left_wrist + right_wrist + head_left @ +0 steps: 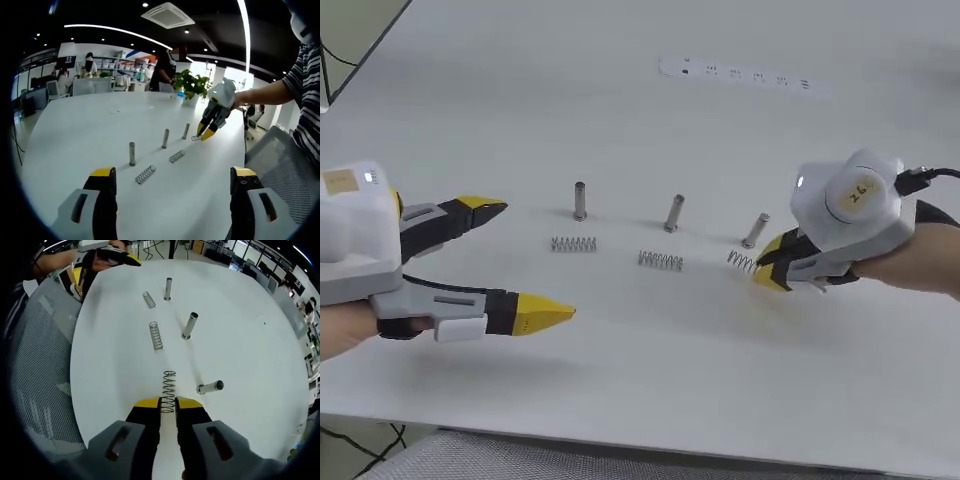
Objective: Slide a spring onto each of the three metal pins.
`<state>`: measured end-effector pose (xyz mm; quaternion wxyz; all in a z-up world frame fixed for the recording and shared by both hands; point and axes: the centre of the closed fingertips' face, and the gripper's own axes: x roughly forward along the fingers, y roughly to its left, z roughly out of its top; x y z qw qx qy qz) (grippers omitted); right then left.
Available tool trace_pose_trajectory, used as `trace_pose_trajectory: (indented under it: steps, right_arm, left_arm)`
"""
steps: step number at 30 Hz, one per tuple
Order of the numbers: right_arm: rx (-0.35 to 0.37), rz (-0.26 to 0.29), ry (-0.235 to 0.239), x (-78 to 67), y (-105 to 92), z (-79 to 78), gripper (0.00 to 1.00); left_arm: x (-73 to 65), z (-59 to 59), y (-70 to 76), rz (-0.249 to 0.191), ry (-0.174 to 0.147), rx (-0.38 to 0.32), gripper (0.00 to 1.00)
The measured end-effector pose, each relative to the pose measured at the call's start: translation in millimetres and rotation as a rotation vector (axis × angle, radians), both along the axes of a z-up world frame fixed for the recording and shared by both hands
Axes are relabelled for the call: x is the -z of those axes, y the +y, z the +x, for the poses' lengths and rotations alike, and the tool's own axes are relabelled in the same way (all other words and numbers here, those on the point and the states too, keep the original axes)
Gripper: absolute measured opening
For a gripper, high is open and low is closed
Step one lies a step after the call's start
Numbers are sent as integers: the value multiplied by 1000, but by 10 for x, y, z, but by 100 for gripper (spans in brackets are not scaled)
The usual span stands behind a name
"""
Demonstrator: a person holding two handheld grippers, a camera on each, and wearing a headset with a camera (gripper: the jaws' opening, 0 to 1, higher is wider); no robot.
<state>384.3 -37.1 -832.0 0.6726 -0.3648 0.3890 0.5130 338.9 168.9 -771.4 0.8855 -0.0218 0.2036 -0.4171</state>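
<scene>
Right spring [741,262]: its near end is buried between the tips of the right tool [168,402]. In the head view the tool body covers that end too, so only the few coils toward the middle pin [674,212] show. Right tool is clamped on that spring end, jaws nearly together. The spring lies flat on the white tabletop [640,380], just in front of the right pin [756,229], the middle pin's right-hand neighbour. Left tool [538,260]: body cut off by the frame edge, jaws spread wide and holding nothing, well left of the middle pin and nearer the person. Power strip [740,74], far behind the middle pin, is washed out, sockets hard to read. Pins: three short grey metal cylinders in a row, upright, bare; left pin [580,199] sits on the middle pin's other side. Springs: thin wire coils. Middle spring [660,261] lies just in front of the middle pin, left spring [573,244] just in front of the left pin, both flat and apart from both tools.
</scene>
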Motion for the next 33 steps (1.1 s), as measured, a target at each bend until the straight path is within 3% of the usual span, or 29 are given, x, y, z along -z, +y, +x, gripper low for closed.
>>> trace_pose_trajectory:
  steps: [4,14,21,33]
  right_arm:
    - [-27,-12,7,-73,35,-94,13]
    - [-99,21,11,-216,262,-309,13]
    - [-147,26,8,-273,352,-375,13]
    - [-260,27,-23,-367,539,-474,13]
  left_arm:
    - [15,-20,-50,-3,9,18,92]
    - [45,-56,-231,-10,15,81,90]
    - [109,-125,-417,10,-6,174,85]
    - [64,-67,-820,-4,-39,282,73]
